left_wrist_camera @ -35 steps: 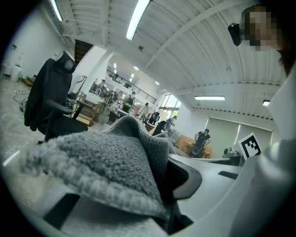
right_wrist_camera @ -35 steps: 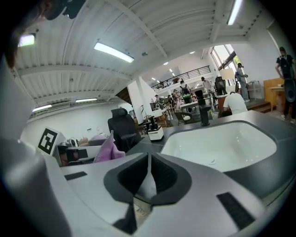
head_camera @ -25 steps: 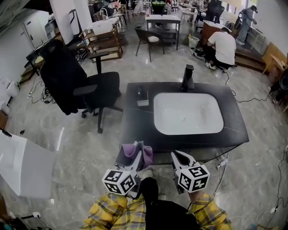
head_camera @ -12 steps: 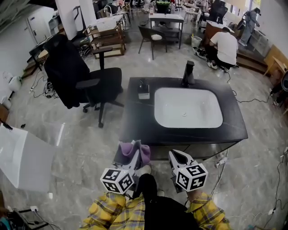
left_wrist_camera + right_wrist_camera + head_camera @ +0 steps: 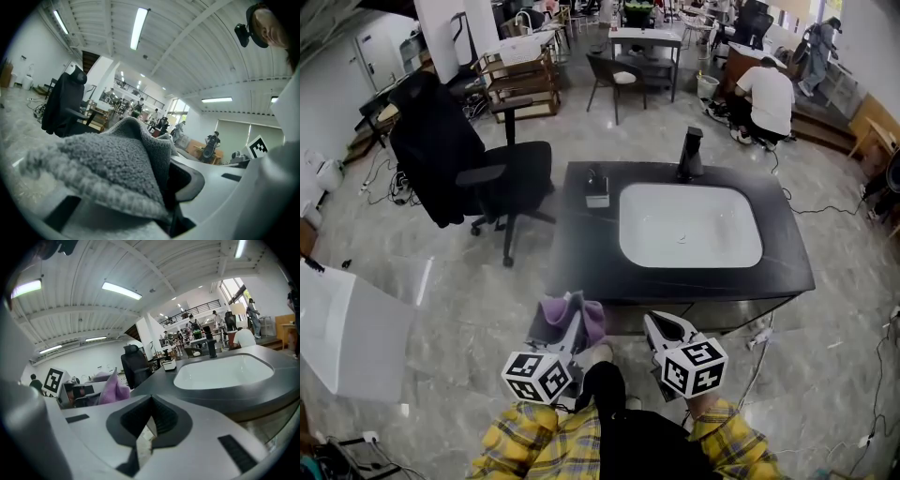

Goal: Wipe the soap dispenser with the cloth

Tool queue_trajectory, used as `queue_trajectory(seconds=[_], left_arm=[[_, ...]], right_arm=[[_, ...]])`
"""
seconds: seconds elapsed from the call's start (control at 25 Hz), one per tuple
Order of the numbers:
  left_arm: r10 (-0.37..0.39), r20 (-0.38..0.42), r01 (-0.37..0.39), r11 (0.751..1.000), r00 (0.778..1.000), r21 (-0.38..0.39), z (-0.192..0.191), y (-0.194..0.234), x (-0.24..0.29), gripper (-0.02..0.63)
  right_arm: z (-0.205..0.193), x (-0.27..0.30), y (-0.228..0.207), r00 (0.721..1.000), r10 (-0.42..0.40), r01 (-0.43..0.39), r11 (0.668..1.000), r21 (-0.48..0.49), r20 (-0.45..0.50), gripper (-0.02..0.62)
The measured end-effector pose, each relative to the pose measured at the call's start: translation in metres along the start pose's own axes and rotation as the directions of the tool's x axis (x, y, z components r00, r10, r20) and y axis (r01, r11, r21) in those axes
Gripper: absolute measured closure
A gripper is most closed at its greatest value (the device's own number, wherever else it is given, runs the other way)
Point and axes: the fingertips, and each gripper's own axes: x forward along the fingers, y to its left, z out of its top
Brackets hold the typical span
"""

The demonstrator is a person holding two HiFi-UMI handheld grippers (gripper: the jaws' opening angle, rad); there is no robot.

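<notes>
Yellow plaid sleeves (image 5: 525, 442); white left gripper (image 5: 574, 307), right gripper (image 5: 655, 324); marker cubes (image 5: 693, 367).

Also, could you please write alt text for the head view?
The left tongs grip a purple cloth and the right tongs are shut, near a black counter with a white sink. A soap dispenser stands left of the sink.

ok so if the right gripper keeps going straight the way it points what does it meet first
Most likely the front edge of the black counter, just before the white sink. Nothing shows between it and the shut right gripper, though depth is hard to judge.
</notes>
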Motion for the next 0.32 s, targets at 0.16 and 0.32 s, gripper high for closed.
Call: queue_trajectory(seconds=[0.16, 0.32], left_arm=[[-0.009, -0.005, 0.009, 1.0, 1.0, -0.002, 0.0004, -0.0017, 0.0051, 0.528], [-0.01, -0.013, 0.01, 1.0, 1.0, -0.008, 0.0008, -0.0011, 0.0089, 0.528]], right_arm=[[0.0051, 0.0022, -0.0036, 1.0, -0.001, 0.001, 1.0, 0.0, 0.003, 0.589], [0.0082, 0.0034, -0.0035, 1.0, 0.004, -0.004, 1.0, 0.001, 0.005, 0.589]])
